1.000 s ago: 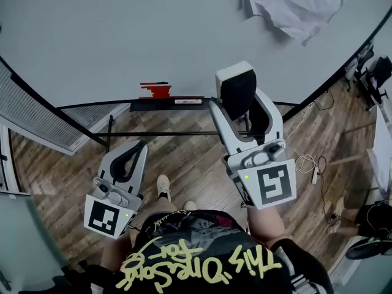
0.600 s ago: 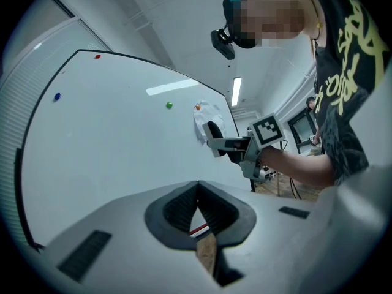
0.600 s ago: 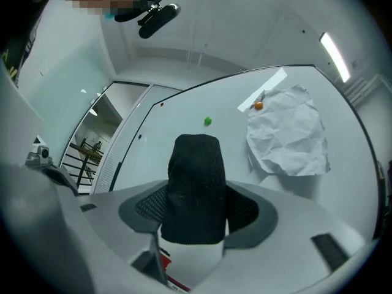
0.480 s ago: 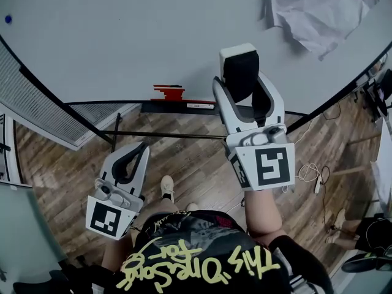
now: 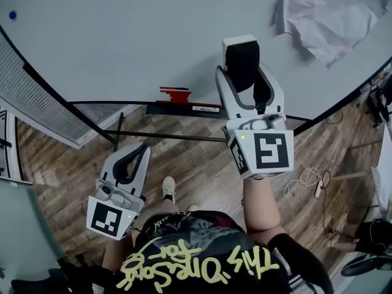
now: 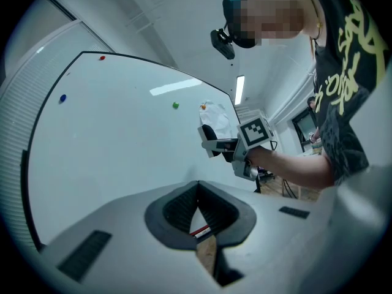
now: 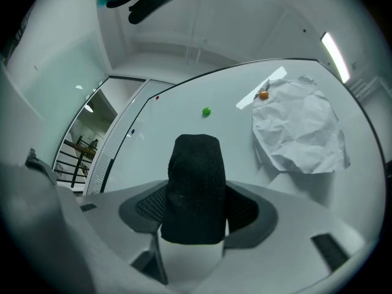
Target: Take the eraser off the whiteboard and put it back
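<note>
I am on the second half of the job, by my reading. The eraser (image 5: 241, 60) is off the whiteboard (image 5: 122, 41) and held in the right tongs (image 5: 245, 81), which are closed on its sides, above the middle of the head view.

In the right gripper view, the eraser (image 7: 195, 182) fills the centre of the frame. Its long axis runs straight out along the tongs (image 7: 196, 213), pointing to the top of the frame and toward the board. Its black felt side faces the camera, and a white body shows beneath it at the bottom. The far end sits close to the board, but I cannot tell whether it touches.

The left tongs (image 5: 131, 155) hang low at the lower left of the head view, over the wooden floor (image 5: 190, 158). In the left gripper view their tips (image 6: 197, 192) meet with nothing between them.

A crumpled sheet of paper (image 5: 334, 17) is stuck at the upper right of the board. A red marker (image 5: 174, 94) lies on the tray (image 5: 184, 108) along the board's lower edge, left of the right tongs.

The next move, as I judge it, is to bring the eraser flat against a bare patch of board, left of the paper. I then open the right tongs only once it rests there. Tipping it off its end onto a broad side looks like the delicate part.
</note>
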